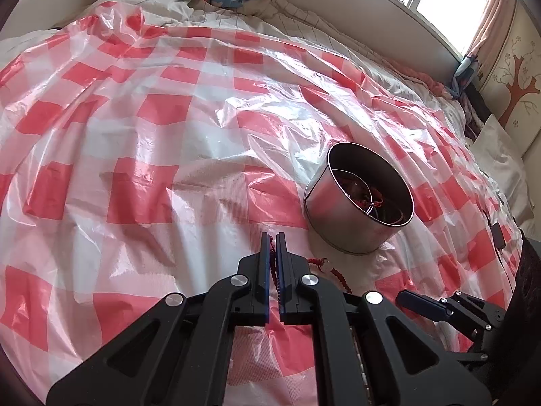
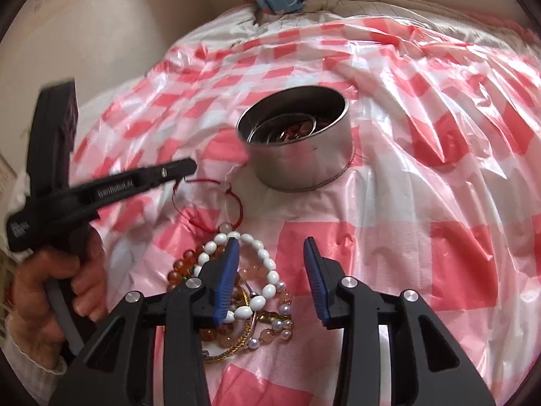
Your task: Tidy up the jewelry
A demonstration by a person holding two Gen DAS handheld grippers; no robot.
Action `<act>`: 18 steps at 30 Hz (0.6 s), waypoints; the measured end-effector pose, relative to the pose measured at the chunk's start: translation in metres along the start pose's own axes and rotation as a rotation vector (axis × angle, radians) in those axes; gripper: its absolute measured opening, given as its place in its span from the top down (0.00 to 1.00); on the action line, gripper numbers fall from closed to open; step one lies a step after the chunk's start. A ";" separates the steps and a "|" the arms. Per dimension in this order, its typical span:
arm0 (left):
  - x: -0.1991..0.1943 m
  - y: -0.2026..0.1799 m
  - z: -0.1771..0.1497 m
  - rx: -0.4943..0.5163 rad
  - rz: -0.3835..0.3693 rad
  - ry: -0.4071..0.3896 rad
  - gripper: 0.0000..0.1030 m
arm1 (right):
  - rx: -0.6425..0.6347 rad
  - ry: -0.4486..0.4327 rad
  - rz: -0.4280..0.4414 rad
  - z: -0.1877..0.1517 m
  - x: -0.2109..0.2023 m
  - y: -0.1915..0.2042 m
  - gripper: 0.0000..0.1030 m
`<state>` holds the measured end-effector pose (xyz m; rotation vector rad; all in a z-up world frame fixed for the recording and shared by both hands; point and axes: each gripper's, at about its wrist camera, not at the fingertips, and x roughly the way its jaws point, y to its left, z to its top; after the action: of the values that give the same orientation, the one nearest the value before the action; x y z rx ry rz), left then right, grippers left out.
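My left gripper (image 1: 273, 237) is shut on a thin red cord bracelet (image 1: 324, 267), whose loop trails to the right on the cloth. In the right wrist view the same gripper (image 2: 189, 165) is held by a hand at the left, with the red cord loop (image 2: 209, 203) lying below its tip. My right gripper (image 2: 270, 270) stands open over a pile of jewelry. Its left finger lies over a white bead bracelet (image 2: 267, 270), and no pad presses on anything. Amber beads (image 2: 182, 264), a gold chain (image 2: 233, 348) and pearl beads (image 2: 284, 318) lie in the pile.
A round metal tin (image 1: 358, 199) (image 2: 297, 149) stands open just beyond the jewelry, with bangles and red pieces inside. Everything rests on a crinkled red-and-white checked plastic sheet (image 1: 152, 169) spread over a bed. A wall and a window run along the far side.
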<state>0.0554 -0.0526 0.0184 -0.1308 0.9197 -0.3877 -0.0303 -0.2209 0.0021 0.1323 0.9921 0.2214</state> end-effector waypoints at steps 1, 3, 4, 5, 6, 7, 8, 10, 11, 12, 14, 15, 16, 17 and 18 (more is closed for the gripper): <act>0.000 0.000 0.000 0.001 -0.001 0.001 0.97 | -0.055 0.003 -0.059 -0.003 0.002 0.007 0.65; 0.000 0.000 0.000 0.002 0.000 0.004 0.97 | -0.108 -0.002 -0.126 -0.003 0.002 0.015 0.75; 0.000 -0.001 0.000 0.002 0.001 0.007 0.97 | -0.115 -0.004 -0.146 -0.004 0.002 0.015 0.84; 0.000 -0.001 0.000 0.001 0.000 0.009 0.96 | -0.098 -0.006 -0.155 -0.004 0.001 0.010 0.92; 0.000 0.000 0.000 0.000 0.000 0.010 0.97 | -0.070 -0.012 -0.148 -0.005 -0.001 0.004 0.92; 0.000 -0.001 0.000 0.000 -0.001 0.012 0.97 | -0.034 -0.022 -0.132 -0.004 -0.004 -0.004 0.92; 0.001 -0.001 0.000 0.002 0.000 0.015 0.96 | 0.003 -0.037 -0.118 -0.003 -0.008 -0.011 0.92; 0.003 -0.001 0.000 0.006 0.002 0.027 0.96 | 0.051 -0.064 -0.114 -0.003 -0.016 -0.022 0.92; 0.004 -0.001 -0.001 0.006 0.002 0.032 0.94 | 0.069 -0.071 -0.117 -0.002 -0.019 -0.027 0.92; 0.005 -0.002 -0.002 0.008 0.004 0.039 0.92 | 0.083 -0.073 -0.116 -0.002 -0.019 -0.030 0.92; 0.008 -0.002 -0.003 0.012 0.013 0.051 0.87 | 0.109 -0.064 -0.111 -0.002 -0.018 -0.034 0.92; 0.009 -0.003 -0.003 0.014 0.016 0.056 0.86 | 0.110 -0.045 -0.112 0.000 -0.014 -0.034 0.90; 0.011 -0.003 -0.004 0.018 0.018 0.060 0.85 | 0.107 -0.030 -0.116 0.000 -0.010 -0.034 0.72; 0.011 -0.004 -0.004 0.024 0.023 0.062 0.85 | 0.099 -0.020 -0.118 0.000 -0.006 -0.031 0.59; 0.012 -0.005 -0.004 0.032 0.028 0.062 0.85 | 0.084 -0.012 -0.130 -0.001 -0.004 -0.028 0.59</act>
<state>0.0572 -0.0614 0.0084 -0.0770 0.9750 -0.3820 -0.0295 -0.2492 -0.0009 0.1447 0.9942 0.0597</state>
